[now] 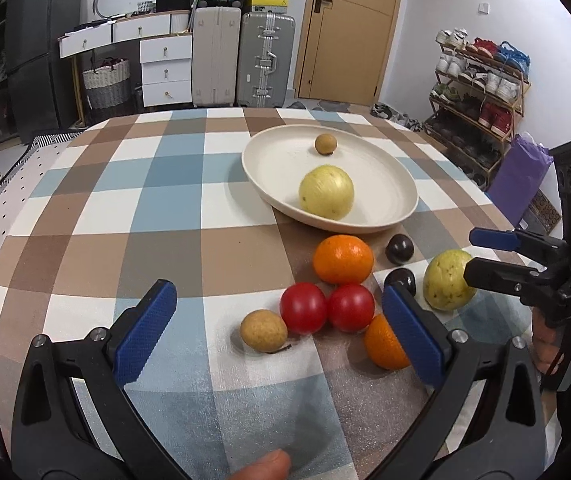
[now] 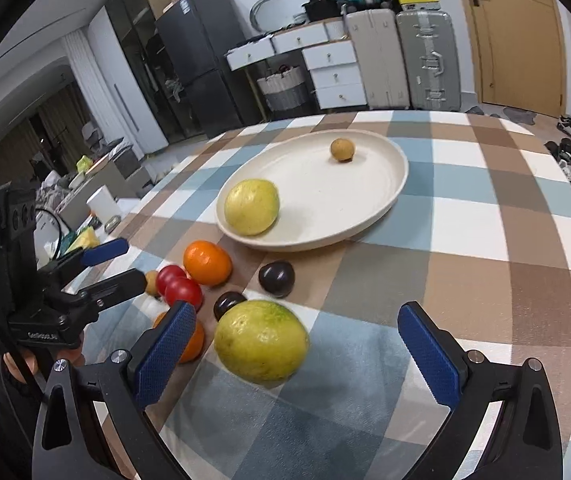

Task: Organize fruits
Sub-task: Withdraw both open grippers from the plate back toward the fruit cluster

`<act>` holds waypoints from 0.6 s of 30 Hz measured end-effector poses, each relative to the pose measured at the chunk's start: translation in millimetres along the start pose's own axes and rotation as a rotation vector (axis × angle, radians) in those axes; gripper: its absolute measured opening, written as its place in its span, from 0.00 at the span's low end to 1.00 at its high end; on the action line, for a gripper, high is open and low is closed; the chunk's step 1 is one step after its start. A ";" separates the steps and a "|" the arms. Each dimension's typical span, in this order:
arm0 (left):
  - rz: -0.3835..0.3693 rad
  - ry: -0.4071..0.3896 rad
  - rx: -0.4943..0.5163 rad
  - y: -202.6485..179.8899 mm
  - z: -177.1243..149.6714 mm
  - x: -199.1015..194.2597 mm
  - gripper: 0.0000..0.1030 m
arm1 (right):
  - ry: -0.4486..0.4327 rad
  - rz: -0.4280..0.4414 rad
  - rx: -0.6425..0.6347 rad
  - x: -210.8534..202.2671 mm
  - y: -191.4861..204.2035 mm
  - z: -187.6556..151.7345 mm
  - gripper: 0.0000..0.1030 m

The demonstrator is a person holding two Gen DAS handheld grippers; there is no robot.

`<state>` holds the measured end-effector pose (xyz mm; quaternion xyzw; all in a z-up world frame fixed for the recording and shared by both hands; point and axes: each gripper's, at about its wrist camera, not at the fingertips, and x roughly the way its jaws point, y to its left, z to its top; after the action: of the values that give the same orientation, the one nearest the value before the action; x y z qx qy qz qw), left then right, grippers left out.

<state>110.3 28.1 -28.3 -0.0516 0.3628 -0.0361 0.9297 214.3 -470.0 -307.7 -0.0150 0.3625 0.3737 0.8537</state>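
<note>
While both the left gripper [image 1: 279, 322] and right gripper [image 2: 297, 342] are held wide and empty, the yellow-green guava [image 2: 261, 340] between the right fingers could be nudged into the dark plums [image 2: 276, 278] short of the cream plate [image 2: 397, 184].

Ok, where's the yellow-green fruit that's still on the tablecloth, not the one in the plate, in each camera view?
Left wrist: yellow-green fruit at right, beside the right gripper, which stands open.
Right wrist: the fruit sits bottom centre, between that gripper's open fingers.
Shared landmark: the cream plate, beyond the fruit in both views.
</note>
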 end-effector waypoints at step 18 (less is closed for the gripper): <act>0.003 0.105 -0.025 18.7 -2.0 14.6 0.99 | 0.095 0.016 -0.052 15.1 9.5 -8.0 0.84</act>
<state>120.2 45.0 -41.9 -0.0609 0.4114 -0.0326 0.9088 210.1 -456.0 -320.8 -0.0518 0.3928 0.3887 0.8318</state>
